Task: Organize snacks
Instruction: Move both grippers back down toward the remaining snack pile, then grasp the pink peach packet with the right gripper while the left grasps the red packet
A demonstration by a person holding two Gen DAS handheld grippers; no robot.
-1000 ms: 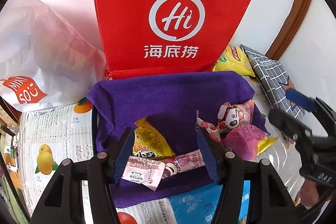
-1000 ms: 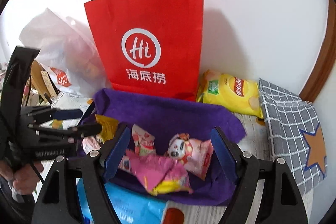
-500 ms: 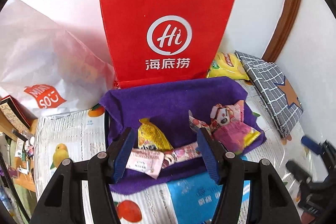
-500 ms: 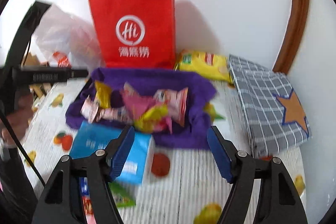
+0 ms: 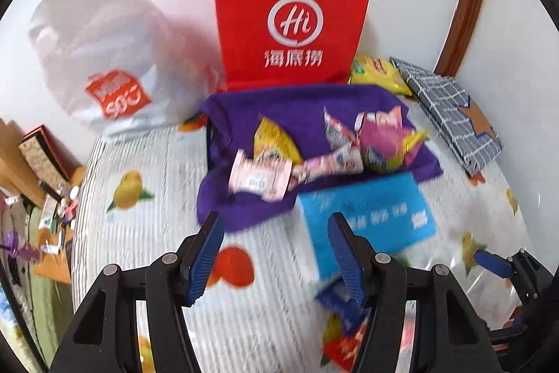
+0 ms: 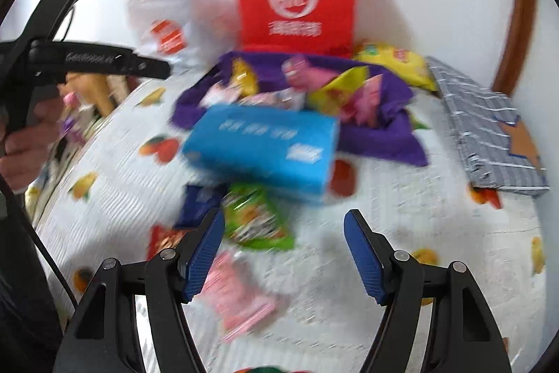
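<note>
A purple cloth-lined basket holds several snack packets, among them a pink wrapper and a yellow packet. A blue box lies on the table in front of it. My left gripper hovers open over the tablecloth near the basket, nothing between its fingers. My right gripper is open too, above loose snacks: a green packet, a pink packet and a dark blue packet. The right gripper's tip shows at the left wrist view's right edge.
A red paper bag stands against the wall behind the basket, with a white plastic bag to its left. A yellow chip bag and a grey checked pouch lie to the right. Fruit-print tablecloth covers the table; clutter lies past its left edge.
Both grippers have pulled back from the basket toward the table's near side. The snacks stay in the basket. The right view now takes in loose packets in front of the blue box.
</note>
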